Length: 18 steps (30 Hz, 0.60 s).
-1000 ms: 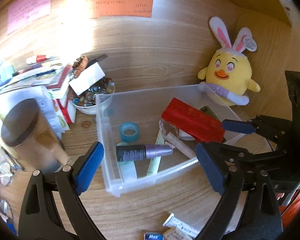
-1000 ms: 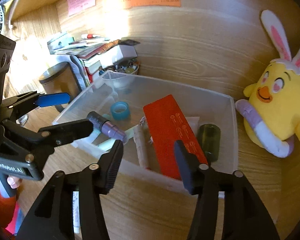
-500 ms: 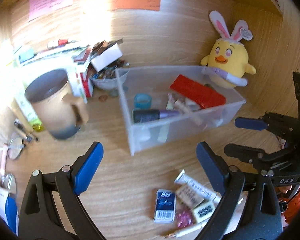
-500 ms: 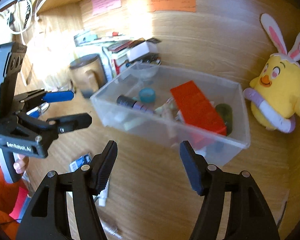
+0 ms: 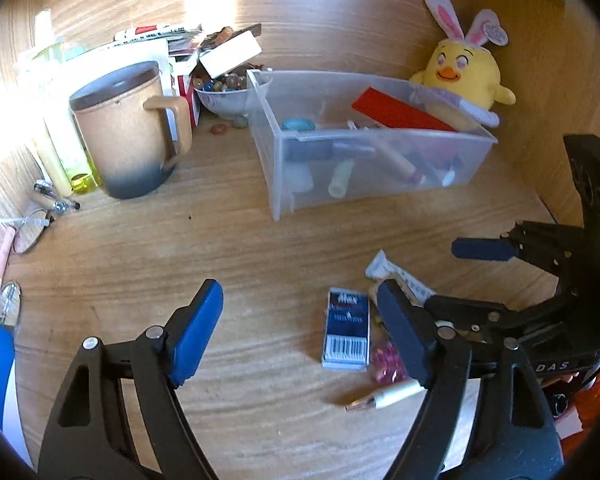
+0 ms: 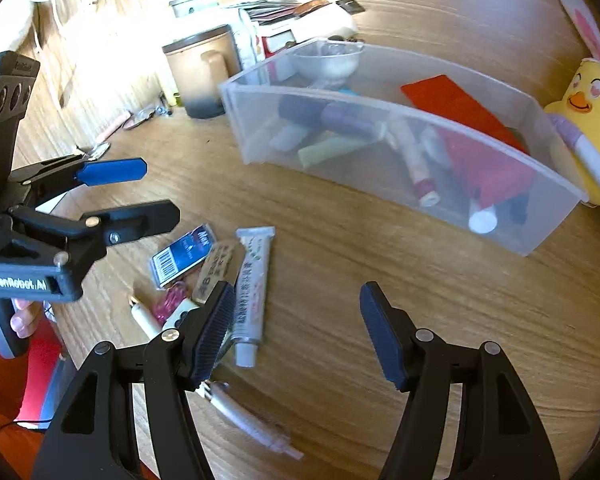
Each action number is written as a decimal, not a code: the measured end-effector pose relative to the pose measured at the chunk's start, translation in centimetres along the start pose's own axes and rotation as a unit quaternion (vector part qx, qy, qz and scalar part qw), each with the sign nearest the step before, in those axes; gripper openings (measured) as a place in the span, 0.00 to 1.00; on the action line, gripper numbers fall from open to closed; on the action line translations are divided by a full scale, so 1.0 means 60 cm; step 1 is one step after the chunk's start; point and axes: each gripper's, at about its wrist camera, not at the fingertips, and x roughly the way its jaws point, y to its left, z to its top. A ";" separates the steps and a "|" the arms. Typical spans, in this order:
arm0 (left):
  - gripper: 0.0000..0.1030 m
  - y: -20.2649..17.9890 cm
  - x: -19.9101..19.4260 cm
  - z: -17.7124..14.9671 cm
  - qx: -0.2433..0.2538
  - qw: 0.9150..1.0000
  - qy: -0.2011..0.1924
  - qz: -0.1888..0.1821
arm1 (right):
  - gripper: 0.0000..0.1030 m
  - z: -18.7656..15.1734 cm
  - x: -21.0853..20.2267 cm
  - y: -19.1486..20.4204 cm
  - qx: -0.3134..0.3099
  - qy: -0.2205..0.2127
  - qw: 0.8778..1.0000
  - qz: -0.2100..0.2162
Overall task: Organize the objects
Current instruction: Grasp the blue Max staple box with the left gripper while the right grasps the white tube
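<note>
- Hovering over the wooden worktop (image 5: 140, 264), the left tongs (image 5: 300, 328) point down at bare wood; the jaws are closing, with nothing between them and no pad touching anything.
- The right tongs (image 6: 298, 330) stand apart over bare worktop, gripping nothing; the left pad sits just above the lower end of a white tube (image 6: 252, 292).
- In the left wrist view the right tongs (image 5: 452, 276) reach in from the right edge, above the loose pile.
- In the right wrist view the left tongs (image 6: 156, 190) reach in from the left edge; fingers of a hand (image 6: 20, 320) wrap the handle below.
- A clear plastic bin (image 5: 380, 168) stands at the back of the worktop. It holds a red box (image 5: 400, 114), a dark purple tube (image 6: 332, 118), a teal ring (image 5: 296, 124) and several pale sticks.
- A loose pile lies on the worktop in front of the bin, well apart from it: a blue staple box (image 5: 347, 330), the white tube, a small printed card (image 6: 216, 266), a pink wrapped item (image 5: 386, 362) and a pencil (image 5: 384, 398).
- A pale pen-like item (image 6: 252, 424) lies nearer the right camera, apart from the pile.
- A yellow plush chick (image 5: 464, 76) with rabbit ears leans against the bin's far right corner.
- A tan lidded mug (image 5: 128, 128) stands left of the bin, with a bowl of beads (image 5: 224, 94) between them.
- Spectacles (image 5: 32, 232) lie near the left wall.
</note>
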 end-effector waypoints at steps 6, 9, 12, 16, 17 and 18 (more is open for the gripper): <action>0.62 -0.010 0.012 -0.020 0.013 1.000 0.022 -0.012 | 0.57 0.000 0.009 0.004 -0.001 0.002 1.000 -0.009; 0.60 -0.010 0.018 -0.024 0.013 0.999 0.031 -0.020 | 0.44 0.002 0.013 0.003 -0.001 0.001 1.000 -0.008; 0.53 -0.011 0.024 -0.026 0.014 0.999 0.038 -0.025 | 0.33 0.004 0.017 0.006 -0.007 -0.003 1.000 -0.017; 0.41 -0.016 0.023 -0.026 0.019 0.999 0.037 -0.035 | 0.19 0.003 0.019 0.012 -0.019 -0.009 0.999 -0.026; 0.36 -0.017 0.023 -0.026 0.020 0.998 0.037 -0.037 | 0.17 0.004 0.020 0.013 -0.021 -0.009 0.999 -0.027; 0.33 -0.017 0.023 -0.026 0.021 0.998 0.035 -0.037 | 0.14 0.003 0.020 0.014 -0.023 -0.010 0.999 -0.028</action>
